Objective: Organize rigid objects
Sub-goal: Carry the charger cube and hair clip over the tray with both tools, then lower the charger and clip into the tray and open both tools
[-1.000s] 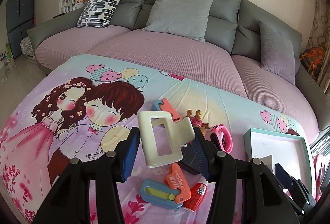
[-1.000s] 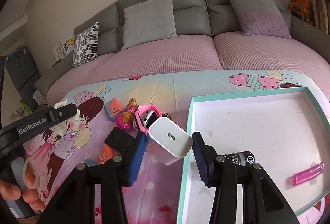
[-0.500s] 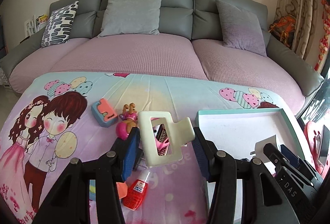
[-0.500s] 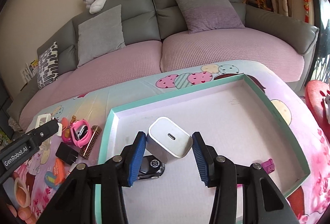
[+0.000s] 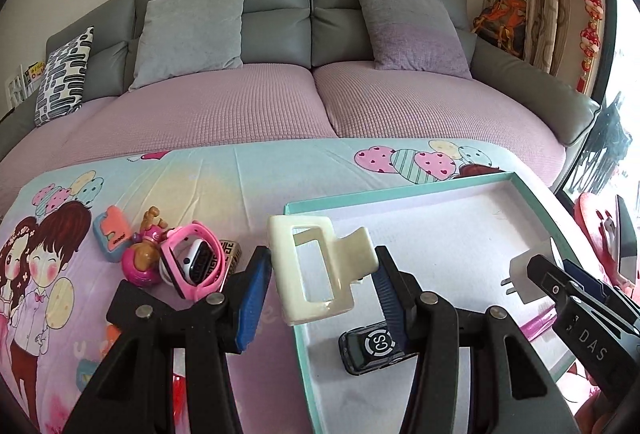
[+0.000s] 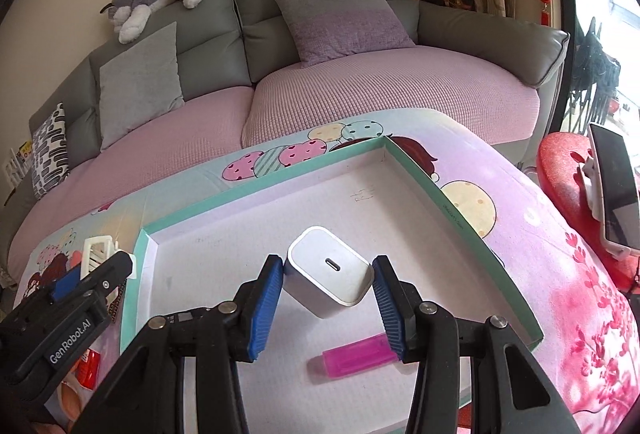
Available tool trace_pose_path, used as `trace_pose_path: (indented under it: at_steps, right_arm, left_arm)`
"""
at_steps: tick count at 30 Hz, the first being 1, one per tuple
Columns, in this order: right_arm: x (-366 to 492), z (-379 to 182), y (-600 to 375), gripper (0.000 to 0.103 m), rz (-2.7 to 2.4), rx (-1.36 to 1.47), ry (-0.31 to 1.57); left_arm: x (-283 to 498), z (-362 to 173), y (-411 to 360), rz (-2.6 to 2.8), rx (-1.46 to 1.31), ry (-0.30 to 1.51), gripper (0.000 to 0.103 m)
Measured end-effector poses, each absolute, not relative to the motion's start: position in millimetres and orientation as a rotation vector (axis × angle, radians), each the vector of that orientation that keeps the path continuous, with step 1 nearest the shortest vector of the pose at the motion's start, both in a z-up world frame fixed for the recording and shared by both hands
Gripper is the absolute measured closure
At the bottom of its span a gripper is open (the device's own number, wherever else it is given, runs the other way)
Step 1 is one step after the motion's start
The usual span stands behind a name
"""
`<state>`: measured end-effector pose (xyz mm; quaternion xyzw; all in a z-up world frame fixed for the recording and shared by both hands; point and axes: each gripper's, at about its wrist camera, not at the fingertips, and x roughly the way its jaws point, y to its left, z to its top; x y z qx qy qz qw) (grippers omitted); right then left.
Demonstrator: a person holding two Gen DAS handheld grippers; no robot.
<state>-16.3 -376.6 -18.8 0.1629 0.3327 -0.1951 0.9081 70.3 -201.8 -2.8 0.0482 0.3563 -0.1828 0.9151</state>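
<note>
We have two claws in play, each with ribbed blue rubber pads on black plastic arms. The left claw [image 5: 322, 284] is clamped on a glossy cream plastic hair clip [image 5: 316, 268], a squared frame with a rectangular cut-out and a flared tail, held over the near-left edge of the shallow teal-rimmed cardboard tray [image 5: 400, 194]. The right claw [image 6: 328, 290] is closed on a smooth white rounded-cube charger [image 6: 326, 274] with one oval port facing us, hanging over the tray's matt white floor.

Below the right claw lies one translucent magenta plastic lighter [image 6: 354, 354], flat on the tray. Under the left claw's right pad sits one small black toy car [image 5: 372, 348] with a round "CS" badge on its roof.

Left of the left claw, on the cartoon-printed cloth covering the surface [image 5: 224, 190], we count one pink rubber-strapped smartwatch [image 5: 196, 264], one round pink toy with a brown deer figure [image 5: 142, 262], one blue-and-coral block-shaped item [image 5: 112, 238] and one small dark tile with a patterned face [image 5: 232, 248], half hidden behind the watch.
</note>
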Motion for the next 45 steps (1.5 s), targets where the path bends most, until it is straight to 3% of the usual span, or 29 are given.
trace_pose_path:
  at_steps: [16, 17, 19, 27, 29, 31, 36, 42, 43, 45]
  right_arm:
    - [-10.3, -26.5, -371.3, 0.054, -0.408, 0.302, 0.724]
    - [-10.0, -26.5, -370.9, 0.054, -0.408, 0.299, 0.726]
    - [-9.9, -26.3, -370.3, 0.053, -0.411, 0.293, 0.726]
    - [-11.8, -23.1, -369.4, 0.053, -0.441, 0.268, 0.714]
    - [-11.5, -23.1, -369.2, 0.039, -0.453, 0.255, 0.717]
    - [-11.0, -23.3, -368.6, 0.037, -0.453, 0.249, 0.721]
    - [-8.0, -23.7, -364.6, 0.035, -0.443, 0.227, 0.732]
    - [-2.9, -27.7, -357.1, 0.012, -0.438, 0.192, 0.748]
    - [-2.4, -28.4, -356.2, 0.003, -0.436, 0.189, 0.749]
    - [-1.9, -29.4, -354.3, 0.000, -0.432, 0.182, 0.752]
  left_arm:
    - [76.6, -22.2, -217.0, -0.388, 0.126, 0.783, 0.049]
    - [76.5, -22.2, -216.6, -0.386, 0.129, 0.783, 0.047]
    - [76.0, -21.5, -216.6, -0.385, 0.136, 0.784, 0.032]
    - [76.3, -11.8, -204.4, -0.347, 0.121, 0.761, 0.028]
    - [77.6, -9.5, -198.9, -0.330, 0.113, 0.759, 0.025]
    - [78.7, -7.8, -192.8, -0.309, 0.101, 0.757, 0.011]
    - [83.0, -6.6, -179.1, -0.272, 0.064, 0.766, 0.010]
    - [89.1, -10.3, -169.2, -0.220, 0.048, 0.781, 0.009]
    - [89.9, -11.0, -167.5, -0.213, 0.045, 0.783, 0.009]
    - [91.5, -12.4, -164.3, -0.197, 0.040, 0.789, 0.008]
